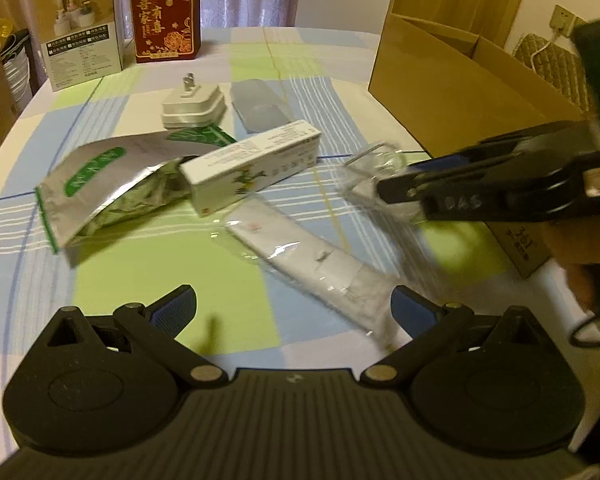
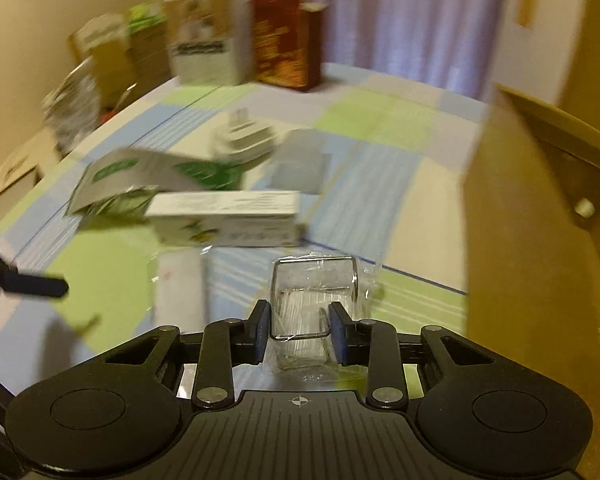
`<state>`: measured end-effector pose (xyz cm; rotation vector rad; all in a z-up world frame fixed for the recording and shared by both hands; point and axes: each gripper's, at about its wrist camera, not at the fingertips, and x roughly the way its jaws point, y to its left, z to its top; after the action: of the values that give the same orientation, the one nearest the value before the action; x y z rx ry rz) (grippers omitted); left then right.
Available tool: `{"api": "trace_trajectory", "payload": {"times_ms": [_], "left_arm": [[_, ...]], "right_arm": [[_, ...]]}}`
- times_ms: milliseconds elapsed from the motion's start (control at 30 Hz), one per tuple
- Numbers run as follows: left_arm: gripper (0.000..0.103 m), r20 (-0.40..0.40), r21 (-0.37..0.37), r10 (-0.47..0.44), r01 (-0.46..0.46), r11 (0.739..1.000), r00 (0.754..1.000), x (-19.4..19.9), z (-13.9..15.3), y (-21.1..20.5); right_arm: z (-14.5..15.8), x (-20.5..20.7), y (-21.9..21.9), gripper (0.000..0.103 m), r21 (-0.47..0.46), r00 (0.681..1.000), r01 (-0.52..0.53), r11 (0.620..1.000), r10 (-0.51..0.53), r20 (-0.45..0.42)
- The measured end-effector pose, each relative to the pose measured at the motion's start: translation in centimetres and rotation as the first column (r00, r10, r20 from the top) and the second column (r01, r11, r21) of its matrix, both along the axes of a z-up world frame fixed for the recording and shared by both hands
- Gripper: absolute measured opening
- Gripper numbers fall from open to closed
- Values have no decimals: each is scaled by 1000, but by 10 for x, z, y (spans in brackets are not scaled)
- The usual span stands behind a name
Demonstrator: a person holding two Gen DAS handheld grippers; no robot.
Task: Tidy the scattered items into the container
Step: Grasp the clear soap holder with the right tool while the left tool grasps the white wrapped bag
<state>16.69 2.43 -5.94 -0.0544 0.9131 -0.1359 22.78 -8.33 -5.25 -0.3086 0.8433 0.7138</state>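
1. The right gripper (image 2: 299,334) gripped a small clear plastic packet (image 2: 314,304) between its fingers (image 2: 260,332); the blue pads pressed the packet's two sides. The packet was lifted clear of the desk (image 2: 380,128). Its contents could not be made out.
2. In the left wrist view the same packet (image 1: 370,168) showed blurred at the tip of the right gripper (image 1: 396,186), just in front of the cardboard box (image 1: 452,92).
3. The cardboard box stood open-topped at the right side of the desk (image 1: 148,280), its flaps raised. Its inside was not visible.
4. The left gripper (image 1: 294,308) was spread wide and grasped nothing. Its fingers (image 1: 176,306) hung low over the checked green, blue and white cloth.
5. Just beyond the left gripper's right finger lay a white item in a clear wrapper (image 1: 320,264), flat on the desk and angled.
6. Further out lay a long white carton (image 1: 252,164) with green print. Its left end rested against the open mouth of a foil pouch with green labels (image 1: 100,184).
7. Behind these sat a white plug adapter (image 1: 194,106), prongs up, and just beside it a translucent grey case (image 1: 260,106).
8. At the far edge stood two upright boxes, one white and tan (image 1: 80,36), one dark red with gold print (image 1: 166,20), near each other.
9. The right wrist view was motion-blurred; fine print was unreadable.
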Motion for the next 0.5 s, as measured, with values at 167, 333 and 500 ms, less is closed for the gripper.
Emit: {"api": "trace_trajectory", "payload": {"times_ms": [167, 333, 500], "left_arm": [[102, -12, -6, 65, -65, 998, 998, 18, -14, -24], [102, -17, 109, 55, -53, 993, 998, 28, -28, -44], [101, -19, 211, 83, -77, 974, 996, 13, -26, -23]], "right_arm": [[10, 3, -16, 34, 24, 999, 52, 998, -52, -4], [14, 3, -24, 34, 37, 999, 54, 998, -54, -4], [16, -4, -24, 34, 52, 999, 39, 998, -39, -8]]}}
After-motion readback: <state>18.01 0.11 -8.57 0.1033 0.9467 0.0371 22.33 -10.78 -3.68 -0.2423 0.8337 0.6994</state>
